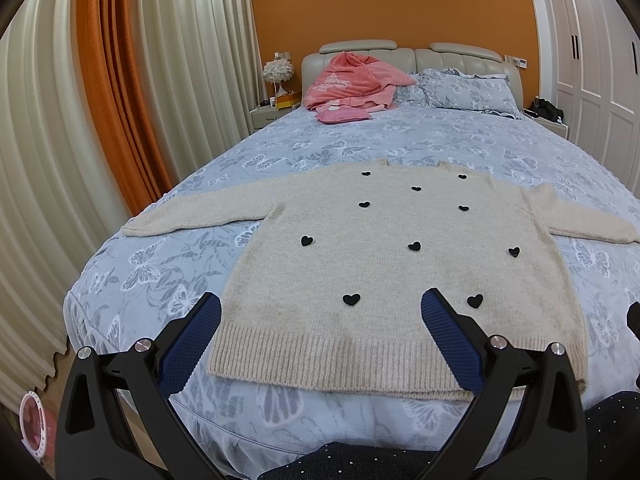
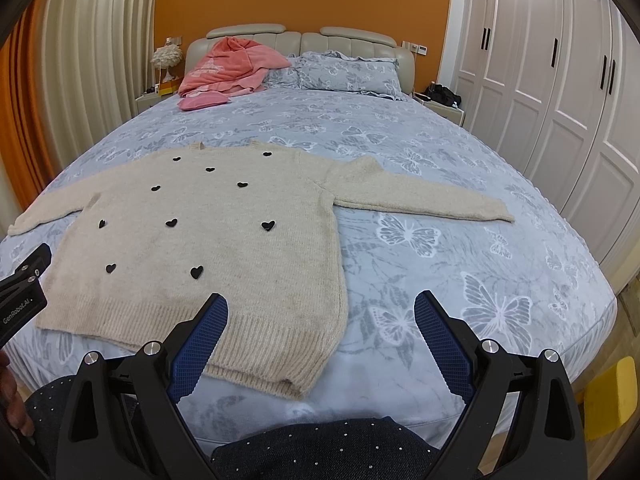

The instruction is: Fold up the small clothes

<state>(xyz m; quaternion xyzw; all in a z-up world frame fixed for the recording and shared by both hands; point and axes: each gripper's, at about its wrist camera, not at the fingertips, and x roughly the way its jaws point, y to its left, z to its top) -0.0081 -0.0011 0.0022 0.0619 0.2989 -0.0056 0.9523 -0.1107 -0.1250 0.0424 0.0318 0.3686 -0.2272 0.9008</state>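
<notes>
A cream knitted sweater (image 1: 384, 272) (image 2: 208, 248) with small black hearts lies flat on the bed, hem toward me, both sleeves spread out sideways. My left gripper (image 1: 322, 304) hovers open above the hem, its blue-padded fingers spanning the lower left half. My right gripper (image 2: 320, 306) is open too, over the sweater's lower right corner and the bedspread beside it. Neither gripper holds anything. The left gripper's body (image 2: 20, 280) shows at the left edge of the right wrist view.
The bed (image 1: 160, 280) has a blue butterfly bedspread. A pink blanket (image 1: 352, 80) and pillows (image 1: 468, 88) lie near the headboard. Curtains (image 1: 100, 100) hang on the left, white wardrobes (image 2: 560, 80) stand on the right. A person's dark studded trousers (image 2: 328, 452) fill the bottom edge.
</notes>
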